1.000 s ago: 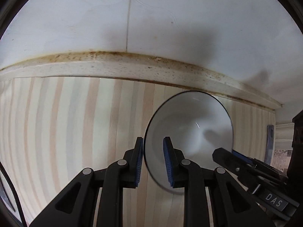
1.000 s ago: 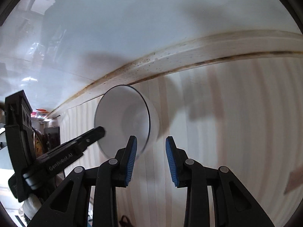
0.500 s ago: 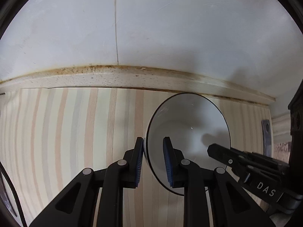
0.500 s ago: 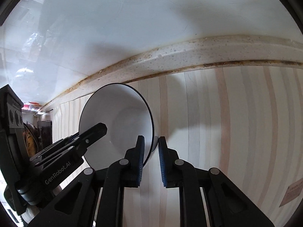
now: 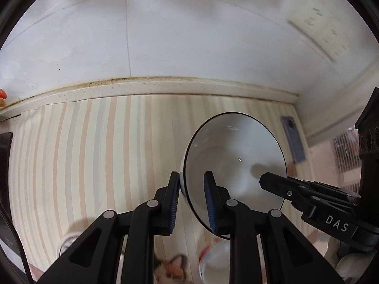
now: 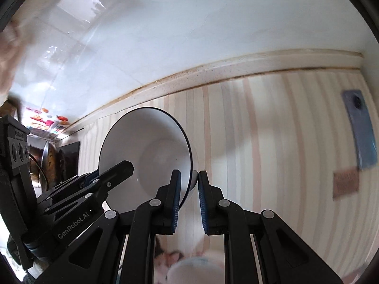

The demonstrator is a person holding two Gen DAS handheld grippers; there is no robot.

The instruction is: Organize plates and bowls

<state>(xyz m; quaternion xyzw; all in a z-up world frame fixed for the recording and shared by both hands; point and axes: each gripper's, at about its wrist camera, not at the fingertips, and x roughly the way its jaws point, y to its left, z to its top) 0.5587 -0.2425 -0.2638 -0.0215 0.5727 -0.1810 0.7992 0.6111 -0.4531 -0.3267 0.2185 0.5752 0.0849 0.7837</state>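
A white bowl (image 5: 234,156) with a thin dark rim is held in the air above the striped counter (image 5: 94,153). My left gripper (image 5: 191,200) is shut on its left rim. My right gripper (image 6: 189,198) is shut on its right rim; the bowl (image 6: 146,156) shows tilted in the right wrist view. Each view shows the other gripper's fingers reaching over the bowl: the right one (image 5: 308,194) and the left one (image 6: 94,184).
A beige stained backsplash strip (image 5: 165,87) and white wall run behind the counter. A blue-grey phone (image 6: 360,130) lies at the right. Another white dish (image 6: 196,269) and a cat-print item (image 5: 170,269) lie below, blurred. Dark cookware (image 6: 54,163) stands at the left.
My right gripper closed onto the bowl's rim. Both grippers have lifted the bowl and pulled it back from the wall, so more counter and the items below now show.
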